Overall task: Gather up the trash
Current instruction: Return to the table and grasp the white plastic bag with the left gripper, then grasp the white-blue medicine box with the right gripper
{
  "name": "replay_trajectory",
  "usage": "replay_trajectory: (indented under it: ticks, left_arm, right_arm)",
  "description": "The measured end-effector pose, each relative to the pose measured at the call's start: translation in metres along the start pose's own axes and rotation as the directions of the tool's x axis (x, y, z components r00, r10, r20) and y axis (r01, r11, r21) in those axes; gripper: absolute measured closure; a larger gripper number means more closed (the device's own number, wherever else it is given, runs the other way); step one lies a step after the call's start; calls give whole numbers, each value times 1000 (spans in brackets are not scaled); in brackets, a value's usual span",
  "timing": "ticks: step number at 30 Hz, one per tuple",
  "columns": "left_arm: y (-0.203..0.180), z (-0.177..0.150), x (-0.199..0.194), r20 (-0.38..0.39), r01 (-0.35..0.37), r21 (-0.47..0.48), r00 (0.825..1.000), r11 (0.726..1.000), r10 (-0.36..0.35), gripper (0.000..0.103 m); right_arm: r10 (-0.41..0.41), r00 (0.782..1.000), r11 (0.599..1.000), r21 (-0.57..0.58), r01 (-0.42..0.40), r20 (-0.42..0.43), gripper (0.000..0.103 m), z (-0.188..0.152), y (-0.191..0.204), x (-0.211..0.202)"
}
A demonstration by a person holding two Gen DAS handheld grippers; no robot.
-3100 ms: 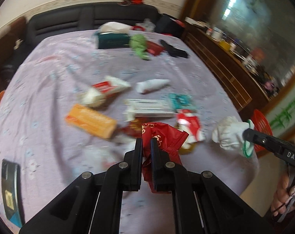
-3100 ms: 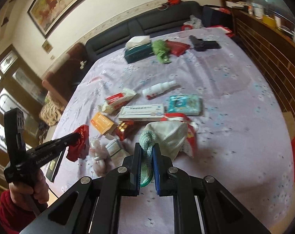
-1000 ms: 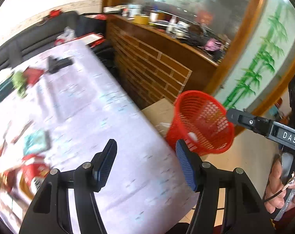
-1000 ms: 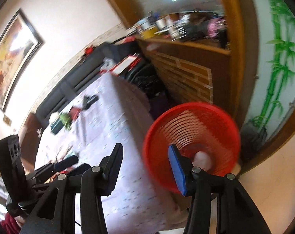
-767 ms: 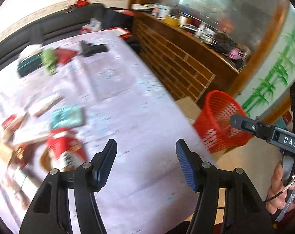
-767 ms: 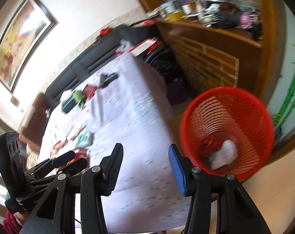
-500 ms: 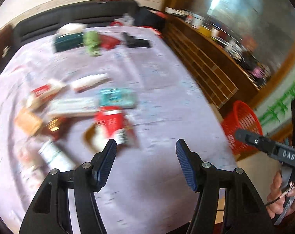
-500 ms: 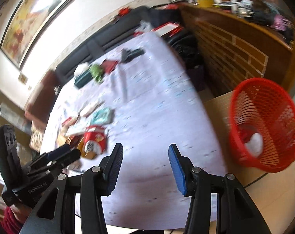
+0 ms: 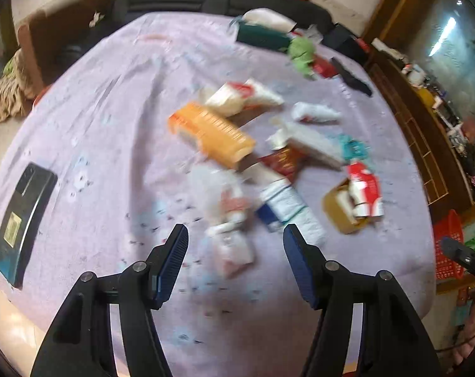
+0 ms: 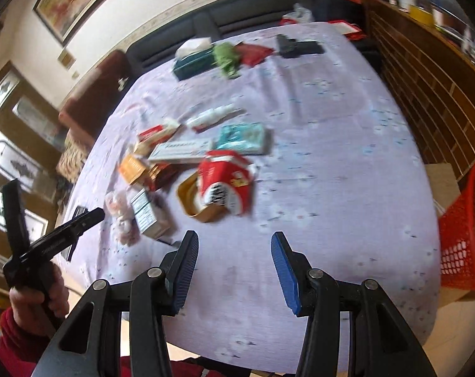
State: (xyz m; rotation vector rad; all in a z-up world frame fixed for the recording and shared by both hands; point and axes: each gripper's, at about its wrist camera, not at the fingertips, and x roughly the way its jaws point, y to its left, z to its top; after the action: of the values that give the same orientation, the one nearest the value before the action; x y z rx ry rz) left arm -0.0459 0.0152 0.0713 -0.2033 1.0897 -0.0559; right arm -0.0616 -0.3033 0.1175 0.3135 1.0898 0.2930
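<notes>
Trash lies scattered on the purple tablecloth (image 9: 96,110). My left gripper (image 9: 234,235) hangs open and empty just above a crumpled clear wrapper (image 9: 228,216), with a white-and-blue box (image 9: 281,207) and an orange box (image 9: 210,133) close behind. My right gripper (image 10: 234,245) is open and empty over bare cloth, short of a red-and-white carton (image 10: 224,185) on a gold tray (image 10: 190,202). A teal pack (image 10: 242,138) and a long white box (image 10: 180,150) lie farther back. The red basket (image 10: 466,235) stands on the floor at the right.
A black flat device (image 9: 20,220) lies near the table's left edge. A tissue box (image 10: 193,58), a green item (image 10: 226,55) and a black object (image 10: 297,47) sit at the far end. A dark sofa and a wooden cabinet border the table. A hand (image 10: 39,298) holds the left gripper (image 10: 80,223).
Both grippers swung away from the red basket and back over the table, staying open. The red wrapper and the white cloth they held earlier are gone from the jaws.
</notes>
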Motion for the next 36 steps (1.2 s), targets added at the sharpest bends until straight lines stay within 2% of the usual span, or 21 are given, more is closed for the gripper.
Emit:
replay_trajectory:
  ticks: [7,10,11,13,14,19,24,28,32,34,35,36]
  left_arm:
    - [3,3,42,-65,-21,71,998,997,25,41]
    - [4,8,57,-93,-4,86,996,996,12,43]
    - [4,9,61,-98,-12,89,995,996,21,52]
    - [4,10,62,-87,-3,114,996,993,13,61]
    - [6,10,62,-89,6,121,996,993,5,73]
    - [20,13,47,-71,40,112,997,993,-32,73]
    - [32,13,28,-35,21,111,999,994,-18,73]
    - [38,8,16,-14,8,109,1000,994,-6,73]
    - [35,2,9,3,-3,123,1000,992,2,73]
    - [31,-2,6,12,-7,138,1000,990,6,73]
    - [29,-4,6,13,-8,146,1000,989,6,73]
    - [25,-6,6,14,-7,155,1000,988,4,73]
  right_arm:
    - [-2,1000,997,-78,1,-16,51,2,36,19]
    - [1,1000,995,-100,-4,-26,51,3,50,29]
    - [3,1000,994,-105,-6,-30,51,3,54,30]
    - [6,999,992,-123,-11,-42,51,3,62,36]
    - [5,999,990,-138,-12,-50,50,4,67,40]
    - [12,997,979,-203,-28,-77,46,8,91,59]
    - [10,992,951,-306,-47,-123,44,11,123,94]
    - [-18,989,924,-381,-40,-147,44,13,145,127]
    - [-82,984,902,-432,5,-160,44,10,156,158]
    - [-95,981,903,-430,12,-172,52,8,155,166]
    - [-86,979,907,-422,1,-185,65,6,154,166]
    - [-78,979,911,-413,-6,-186,65,5,154,164]
